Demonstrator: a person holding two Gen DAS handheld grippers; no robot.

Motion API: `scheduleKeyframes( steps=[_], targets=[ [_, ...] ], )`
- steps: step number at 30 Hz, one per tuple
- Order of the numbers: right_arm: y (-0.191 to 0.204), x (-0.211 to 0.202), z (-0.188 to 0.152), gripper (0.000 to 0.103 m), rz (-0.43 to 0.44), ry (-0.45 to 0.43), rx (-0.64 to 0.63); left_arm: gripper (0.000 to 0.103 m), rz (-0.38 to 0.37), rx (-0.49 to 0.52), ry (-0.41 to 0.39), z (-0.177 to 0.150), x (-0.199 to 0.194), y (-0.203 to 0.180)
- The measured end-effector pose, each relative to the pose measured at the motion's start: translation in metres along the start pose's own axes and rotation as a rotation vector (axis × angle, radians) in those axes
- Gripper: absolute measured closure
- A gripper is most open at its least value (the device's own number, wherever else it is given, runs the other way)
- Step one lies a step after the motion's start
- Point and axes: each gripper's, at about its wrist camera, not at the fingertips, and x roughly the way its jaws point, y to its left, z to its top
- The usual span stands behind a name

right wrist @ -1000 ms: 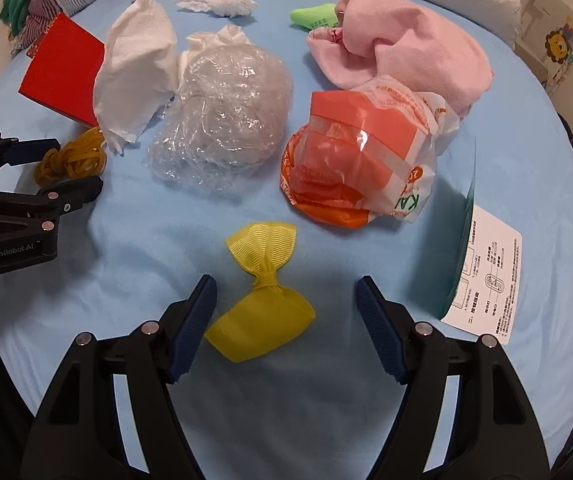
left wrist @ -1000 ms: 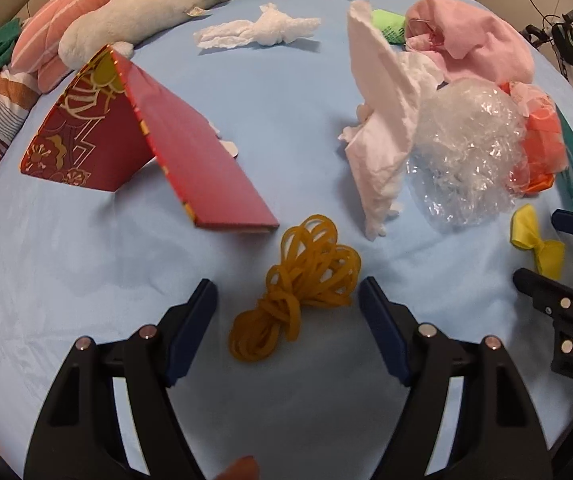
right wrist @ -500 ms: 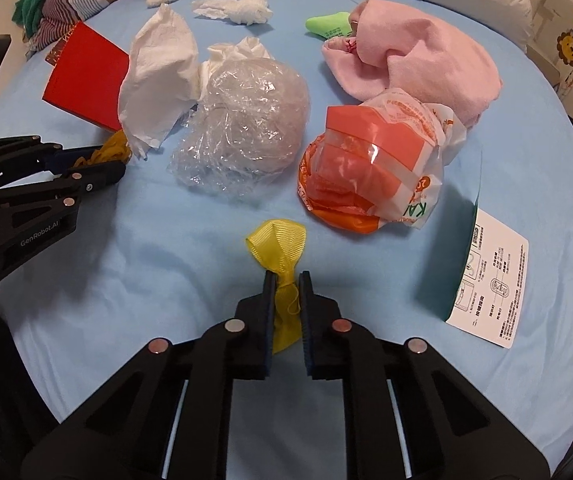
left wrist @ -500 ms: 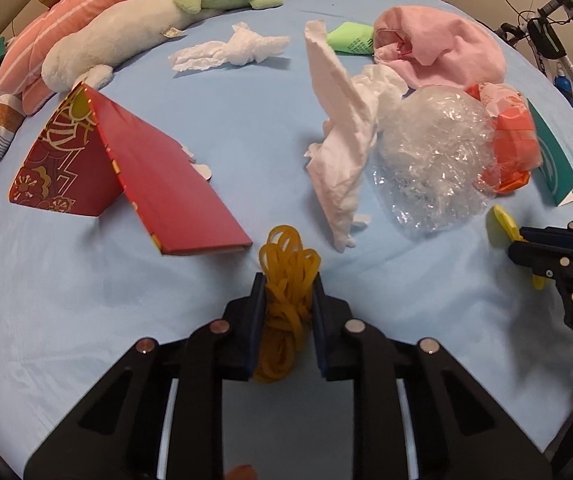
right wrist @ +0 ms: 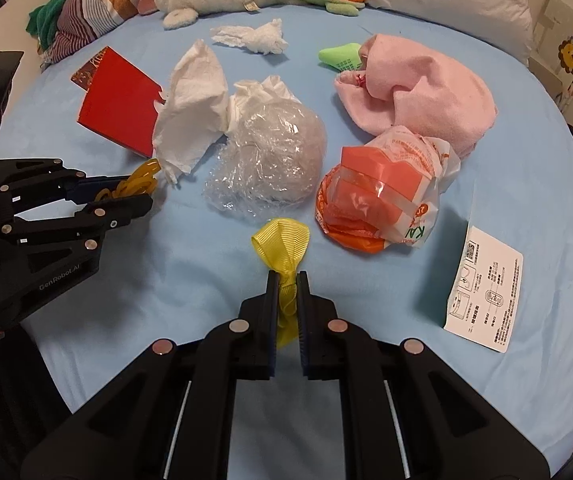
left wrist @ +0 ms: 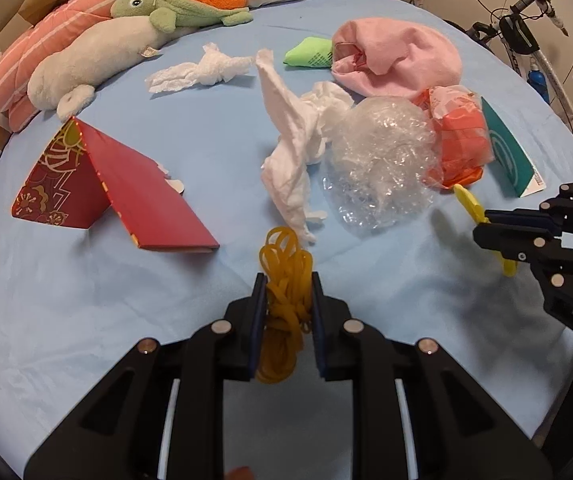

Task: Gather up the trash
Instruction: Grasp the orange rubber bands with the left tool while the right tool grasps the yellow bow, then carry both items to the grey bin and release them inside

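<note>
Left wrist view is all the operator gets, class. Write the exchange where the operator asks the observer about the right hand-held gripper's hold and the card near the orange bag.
Operator: I see the right hand-held gripper only side-on. Is it gripping the yellow ribbon bow?
Observer: Yes. In the right wrist view its jaws are shut on the bow's narrow middle, and one loop sticks out ahead of them.
Operator: The card by the orange bag shows me a teal side only. Anything else on it?
Observer: Its other face is white, printed with text, small diagrams and a QR code. It lies to the right of the bag.
</note>
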Motion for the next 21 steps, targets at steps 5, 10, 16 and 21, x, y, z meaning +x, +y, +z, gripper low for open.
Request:
scheduleKeyframes(
  steps=[5, 10, 16, 21],
  targets=[
    [0.009, -0.018, -0.003, 0.096, 0.007, -0.037, -0.006, 0.082, 0.012, 0.005, -0.048, 0.001, -0.021, -0.004],
    [0.024, -0.04, -0.008, 0.096, 0.017, -0.083, -0.037, 0.082, 0.035, -0.011, -0.091, 0.001, -0.046, 0.002],
    [0.026, -0.074, -0.008, 0.096, 0.003, -0.143, -0.039, 0.082, 0.071, -0.013, -0.144, -0.001, -0.084, 0.003],
    [0.026, -0.112, -0.006, 0.096, -0.005, -0.202, -0.046, 0.082, 0.064, -0.03, -0.178, -0.003, -0.12, 0.002]
  ],
)
